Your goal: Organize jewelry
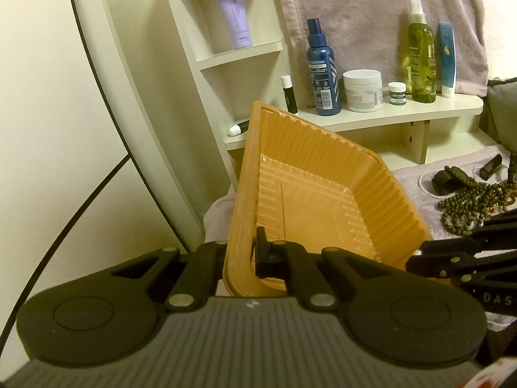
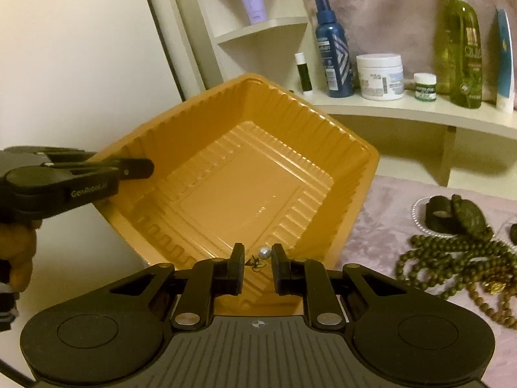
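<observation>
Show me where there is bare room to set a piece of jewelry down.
The orange tray's floor is bare except for a pearl earring at its near wall. A strip of pink cloth lies free between tray and beads. It is crowded at the right, where the bead necklaces pile up.

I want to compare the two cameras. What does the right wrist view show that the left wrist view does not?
Only the right wrist view shows a small pearl earring between the open right gripper fingers, and a hand. Only the left wrist view shows the left gripper shut on the rim. Both show the orange ribbed plastic tray and dark bead necklaces.
</observation>
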Available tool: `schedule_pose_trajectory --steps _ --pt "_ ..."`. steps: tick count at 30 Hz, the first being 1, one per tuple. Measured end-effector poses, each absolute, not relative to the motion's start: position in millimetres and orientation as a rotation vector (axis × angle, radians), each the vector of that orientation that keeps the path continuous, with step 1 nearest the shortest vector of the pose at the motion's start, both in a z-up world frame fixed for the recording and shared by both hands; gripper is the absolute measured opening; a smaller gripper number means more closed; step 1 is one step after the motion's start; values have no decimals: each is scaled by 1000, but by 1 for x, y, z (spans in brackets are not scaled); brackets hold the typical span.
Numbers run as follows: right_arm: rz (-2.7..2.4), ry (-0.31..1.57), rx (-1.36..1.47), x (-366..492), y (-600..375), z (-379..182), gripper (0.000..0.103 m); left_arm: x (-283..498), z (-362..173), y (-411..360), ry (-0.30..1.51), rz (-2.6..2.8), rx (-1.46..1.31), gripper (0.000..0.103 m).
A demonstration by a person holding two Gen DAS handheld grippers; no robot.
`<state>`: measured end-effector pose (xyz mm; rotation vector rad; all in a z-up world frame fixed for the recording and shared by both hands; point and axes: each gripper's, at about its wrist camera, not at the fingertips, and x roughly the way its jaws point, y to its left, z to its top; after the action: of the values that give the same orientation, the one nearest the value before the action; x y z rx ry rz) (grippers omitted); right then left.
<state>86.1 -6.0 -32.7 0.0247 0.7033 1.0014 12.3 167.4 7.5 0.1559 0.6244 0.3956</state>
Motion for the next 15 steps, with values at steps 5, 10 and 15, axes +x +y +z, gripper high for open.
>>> schedule_pose_trajectory --steps 5,10,15 --pt "965 687 85 89 -25 -28 59 12 8 167 625 396 155 3" --pt "790 634 83 92 -67 -20 59 12 8 167 625 397 155 3" --pt "585 614 -18 104 -112 -28 59 12 8 168 625 399 156 4"
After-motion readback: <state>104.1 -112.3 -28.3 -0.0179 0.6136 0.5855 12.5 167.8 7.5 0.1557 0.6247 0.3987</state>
